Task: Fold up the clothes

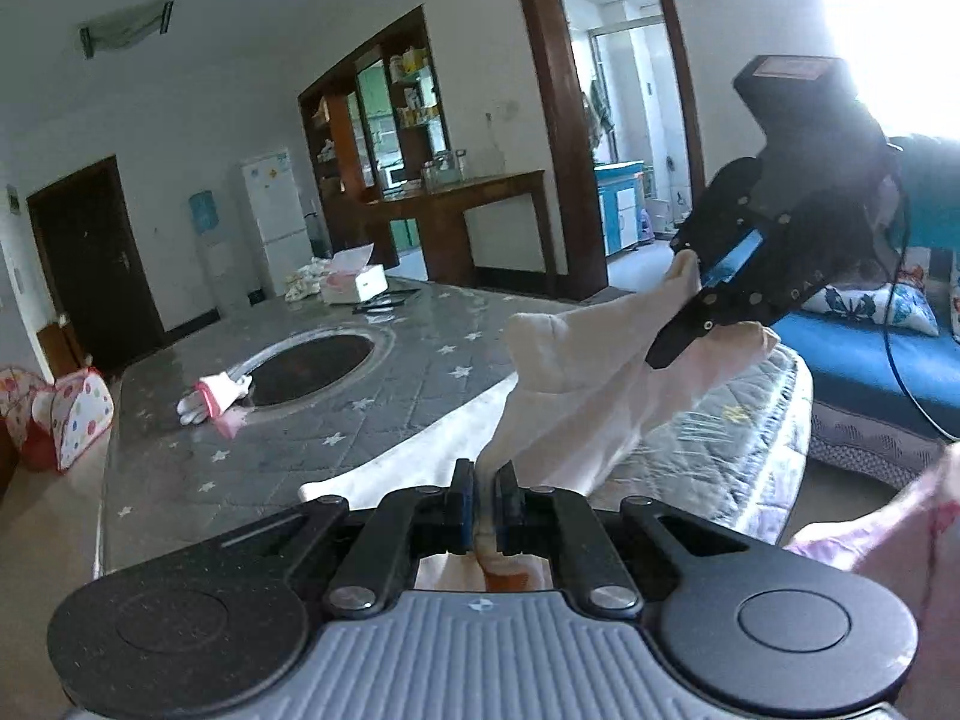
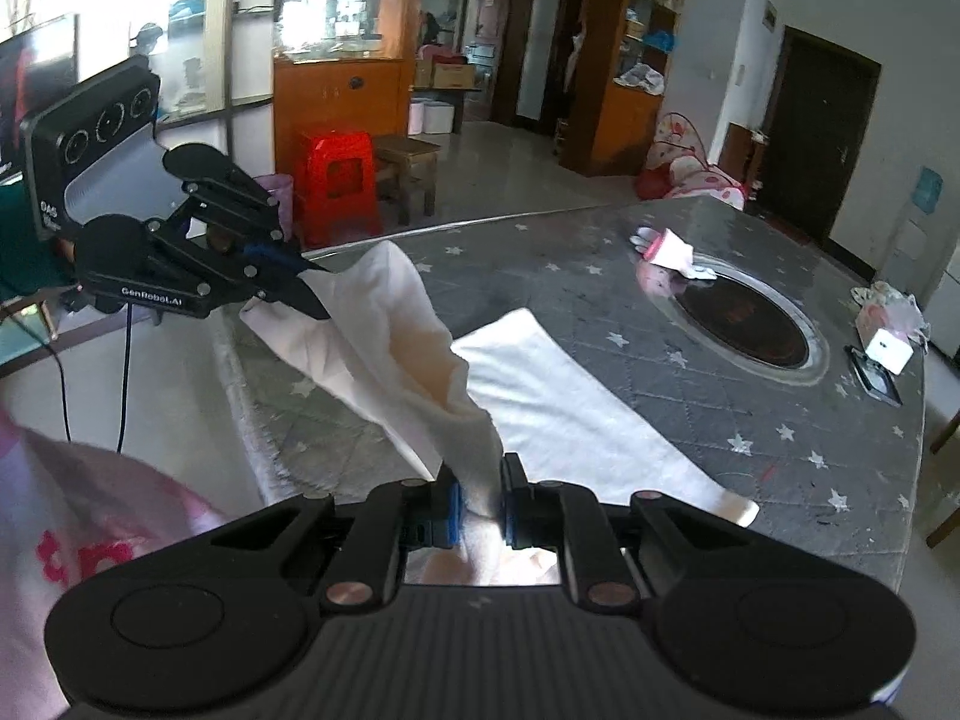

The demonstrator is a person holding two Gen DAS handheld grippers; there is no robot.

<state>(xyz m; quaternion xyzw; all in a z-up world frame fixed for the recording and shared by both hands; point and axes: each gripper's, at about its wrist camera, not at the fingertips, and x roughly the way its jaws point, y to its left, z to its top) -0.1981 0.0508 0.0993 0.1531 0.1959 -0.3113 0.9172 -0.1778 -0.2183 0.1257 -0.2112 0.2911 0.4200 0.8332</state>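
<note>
- We see the left gripper (image 1: 485, 501) with its blue-padded fingers pressed together on a bunched edge of a white garment (image 1: 576, 384), which rises from the pads and stretches away to the right.
- In the same left wrist view the right gripper (image 1: 690, 300) sits higher up and to the right, its black fingers pinching the far end of that garment (image 2: 384, 336).
- From the right wrist view, the right gripper (image 2: 480, 504) is likewise clamped on the cloth, which runs up and left to the left gripper (image 2: 300, 294), so the garment hangs in the air as a sagging band between the two.
- Below the lifted part, the rest of the white garment lies flat on the surface (image 2: 690, 420), a grey quilted cover dotted with white stars.
- A dark round inset (image 2: 747, 321) sits in the middle of the surface, well apart from the cloth.
- Just beside that inset lies a small pink and white item (image 2: 666, 252); we think it is a glove or a small piece of clothing, but the view is too small to be sure.
- Near the far edge of the surface stands a white tissue box (image 1: 354, 282).
- A pink sleeve (image 2: 90, 528) of the person shows at the lower left of the right wrist view.
- Beyond the surface stands a red plastic stool (image 2: 339, 180) on the floor.
</note>
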